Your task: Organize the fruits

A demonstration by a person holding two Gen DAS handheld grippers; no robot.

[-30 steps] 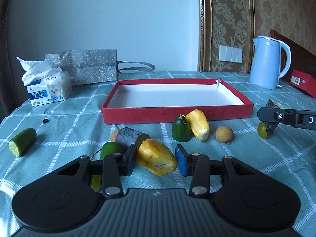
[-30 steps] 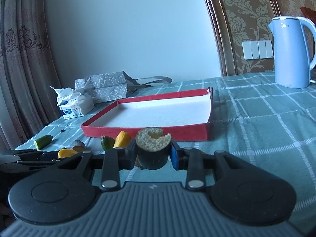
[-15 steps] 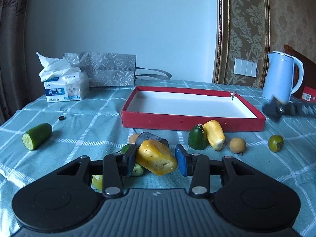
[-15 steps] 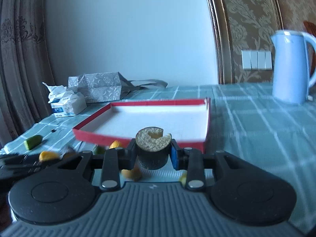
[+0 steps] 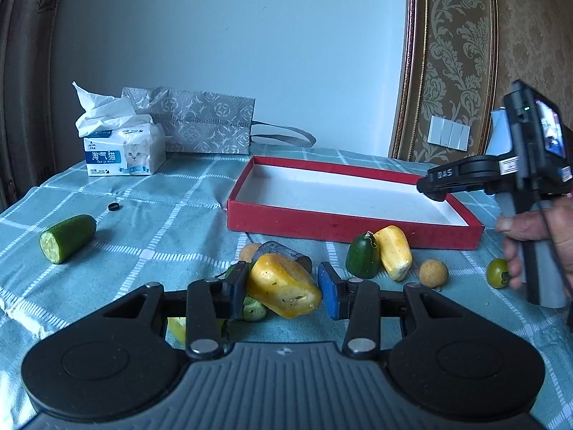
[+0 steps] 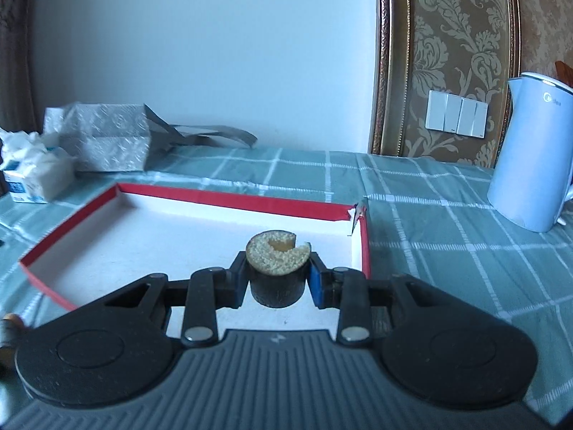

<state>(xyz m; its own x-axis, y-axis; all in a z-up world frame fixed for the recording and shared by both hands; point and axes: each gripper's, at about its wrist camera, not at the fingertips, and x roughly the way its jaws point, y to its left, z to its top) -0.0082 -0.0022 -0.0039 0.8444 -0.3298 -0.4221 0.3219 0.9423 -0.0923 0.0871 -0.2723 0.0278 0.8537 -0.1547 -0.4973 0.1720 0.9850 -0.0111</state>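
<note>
While the right gripper (image 6: pixel 275 281) is hovering over the red tray (image 6: pixel 64 229), its jaws are pinching a dark cylinder piece (image 6: pixel 276 268) with a pale grainy cut top.

Seen from the left wrist, the left gripper (image 5: pixel 283 292) is clamping a yellow fruit (image 5: pixel 283 288), tilted, above the checked tablecloth (image 5: pixel 150 229). Beside it are lying a dark green fruit (image 5: pixel 362 256) touching a second yellow piece (image 5: pixel 394 251), a small round brown fruit (image 5: pixel 433 273) and a small green tomato (image 5: pixel 497 273), all in front of the tray's near wall. A cut cucumber (image 5: pixel 68 238) is sitting well apart at the left. A hand (image 5: pixel 537 229) is gripping the right tool's handle.
</note>
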